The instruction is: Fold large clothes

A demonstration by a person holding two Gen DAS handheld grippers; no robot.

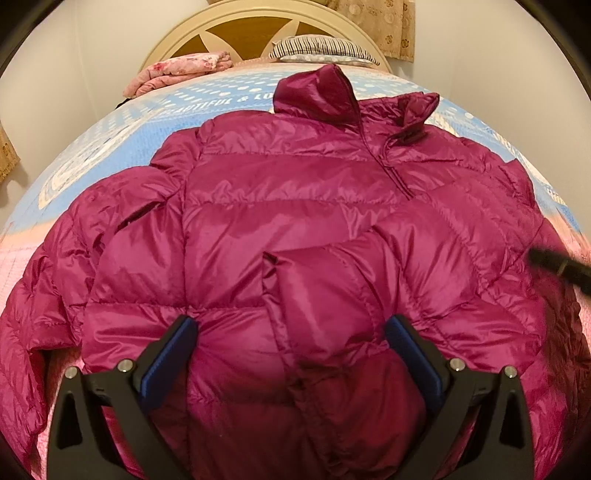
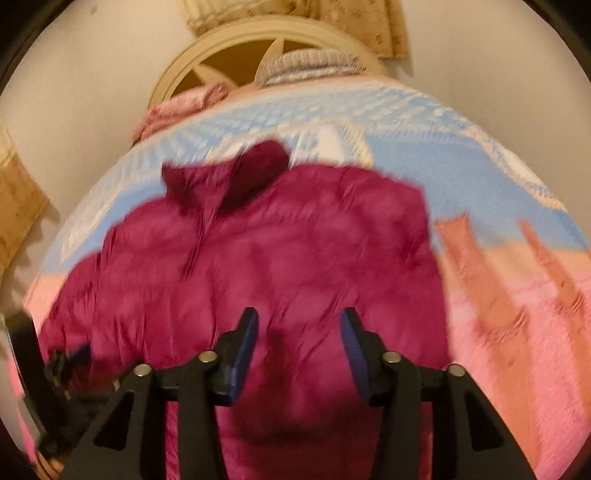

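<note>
A magenta puffer jacket (image 1: 280,236) lies front-up on the bed, collar toward the headboard, its right sleeve folded across the chest and its left sleeve spread out at the left. My left gripper (image 1: 290,328) is open and empty, hovering over the jacket's lower front. In the right wrist view, which is blurred, the jacket (image 2: 295,251) fills the middle. My right gripper (image 2: 299,325) is open and empty above the jacket's lower right part. A dark tip of the right gripper shows at the right edge of the left wrist view (image 1: 557,267).
The bed has a blue-and-pink patterned cover (image 1: 122,136). A folded pink blanket (image 1: 177,70) and a striped pillow (image 1: 321,50) lie by the cream headboard (image 1: 258,22). Walls stand on both sides. Part of the left gripper shows at the lower left of the right wrist view (image 2: 40,373).
</note>
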